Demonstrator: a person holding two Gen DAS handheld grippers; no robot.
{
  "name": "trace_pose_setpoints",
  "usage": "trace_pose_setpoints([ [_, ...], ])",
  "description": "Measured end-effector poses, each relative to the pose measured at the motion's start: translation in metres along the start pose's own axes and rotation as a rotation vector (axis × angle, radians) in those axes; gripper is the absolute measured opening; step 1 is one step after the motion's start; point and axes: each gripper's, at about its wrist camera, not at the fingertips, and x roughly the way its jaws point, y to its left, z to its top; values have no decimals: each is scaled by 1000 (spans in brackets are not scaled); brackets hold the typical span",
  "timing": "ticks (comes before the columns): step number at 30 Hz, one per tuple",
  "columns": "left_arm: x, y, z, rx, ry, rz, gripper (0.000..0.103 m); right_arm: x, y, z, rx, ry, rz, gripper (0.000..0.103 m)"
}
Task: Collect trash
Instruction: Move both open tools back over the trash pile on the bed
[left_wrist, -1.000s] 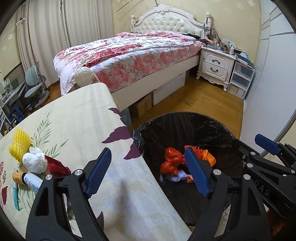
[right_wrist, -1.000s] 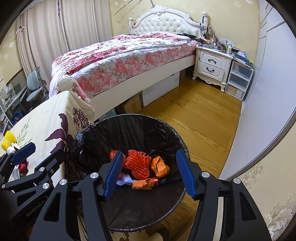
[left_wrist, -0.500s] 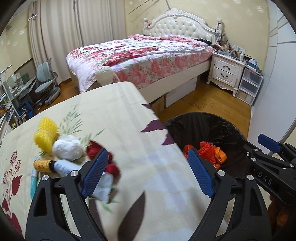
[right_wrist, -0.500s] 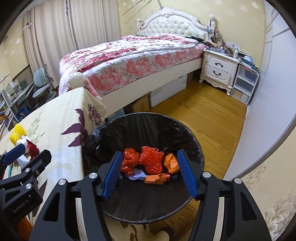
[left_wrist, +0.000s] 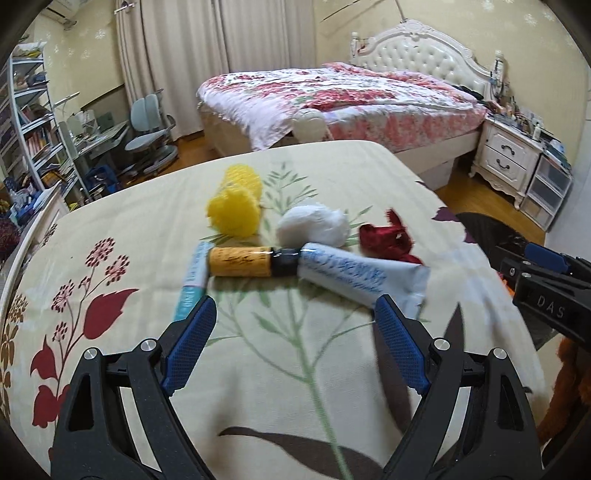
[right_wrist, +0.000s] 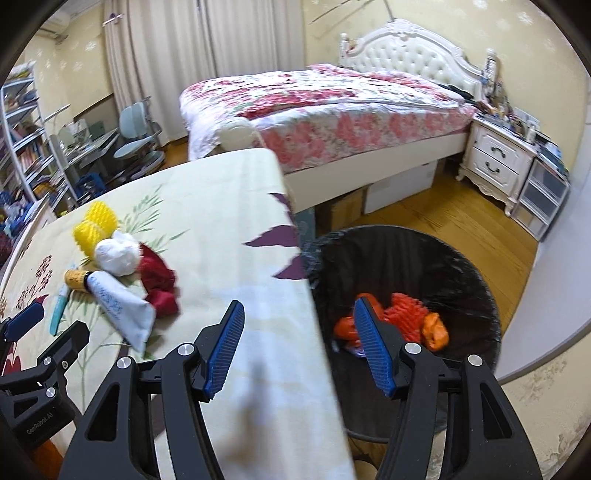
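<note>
Left wrist: left gripper (left_wrist: 291, 345) released, tube (left_wrist: 360, 275) ahead; right gripper (right_wrist: 299, 345) released, bin (right_wrist: 476, 280) beside.

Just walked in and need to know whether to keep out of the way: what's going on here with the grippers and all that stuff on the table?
A person is clearing trash with two handheld grippers. Both the left gripper and right gripper are open and empty. On the table lie a yellow foam net, white wad, red scrap and a tube. The black bin beside it holds orange scraps.
</note>
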Motion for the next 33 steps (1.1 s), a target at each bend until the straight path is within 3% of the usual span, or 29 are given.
trace_pose_setpoints([
  [7, 1, 50, -15, -71, 36, 73, 85, 13, 35, 6, -61, 19, 26, 61],
  [13, -3, 77, -27, -123, 53, 86, 85, 14, 56, -4, -106, 44, 34, 61],
  [24, -6, 91, -33, -145, 53, 100, 85, 4, 87, -27, -179, 70, 67, 63],
  [33, -7, 103, -34, -168, 52, 109, 85, -21, 82, -15, -143, 7, 72, 63],
])
